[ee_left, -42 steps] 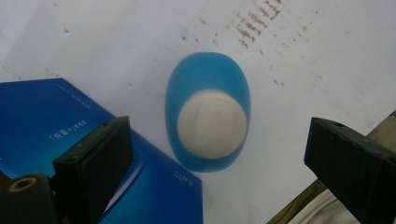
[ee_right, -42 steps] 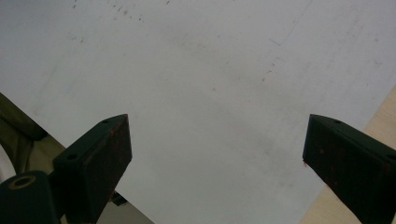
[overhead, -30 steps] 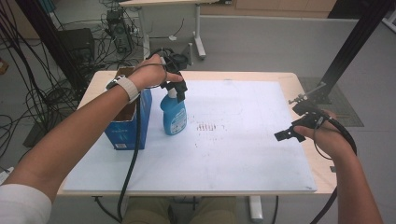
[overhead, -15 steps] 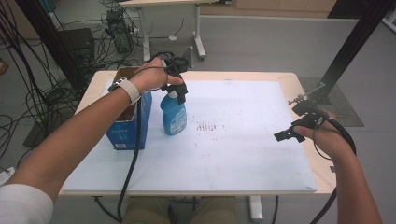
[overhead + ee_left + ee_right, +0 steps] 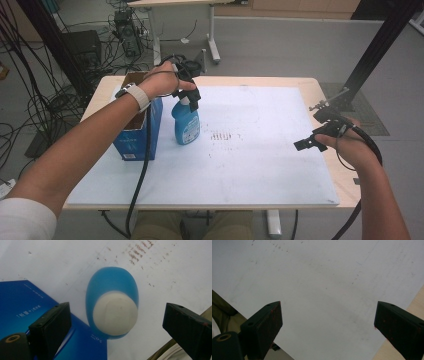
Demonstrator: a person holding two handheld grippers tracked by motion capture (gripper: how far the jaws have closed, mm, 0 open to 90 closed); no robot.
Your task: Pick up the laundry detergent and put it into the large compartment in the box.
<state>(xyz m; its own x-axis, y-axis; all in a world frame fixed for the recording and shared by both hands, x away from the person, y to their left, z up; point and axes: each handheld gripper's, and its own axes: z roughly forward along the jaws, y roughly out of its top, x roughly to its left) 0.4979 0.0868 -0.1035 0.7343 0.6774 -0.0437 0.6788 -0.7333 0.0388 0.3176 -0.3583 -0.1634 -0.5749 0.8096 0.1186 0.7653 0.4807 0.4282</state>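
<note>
Left tongs [image 5: 116, 322] spread above blue spray bottle [image 5: 186, 124], nozzle hidden, right tongs [image 5: 328, 322] spread over white sheet [image 5: 260, 150]

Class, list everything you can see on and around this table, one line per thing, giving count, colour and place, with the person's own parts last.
Spray bottle: one, blue with a pale top, upright on the sheet at its left, directly below the left gripper.
Box: one, blue, open-topped, left of the bottle.
Sheet: one, white, covering most of the table, small dark marks near its middle.
Table: one, light wood, edges showing around the sheet.
Cables: many, black, on the floor at left.
Left gripper: one, black, jaws open either side of the bottle's top.
Right gripper: one, black, jaws open, over the sheet's right edge.
Forearms: two, entering from the bottom.
</note>
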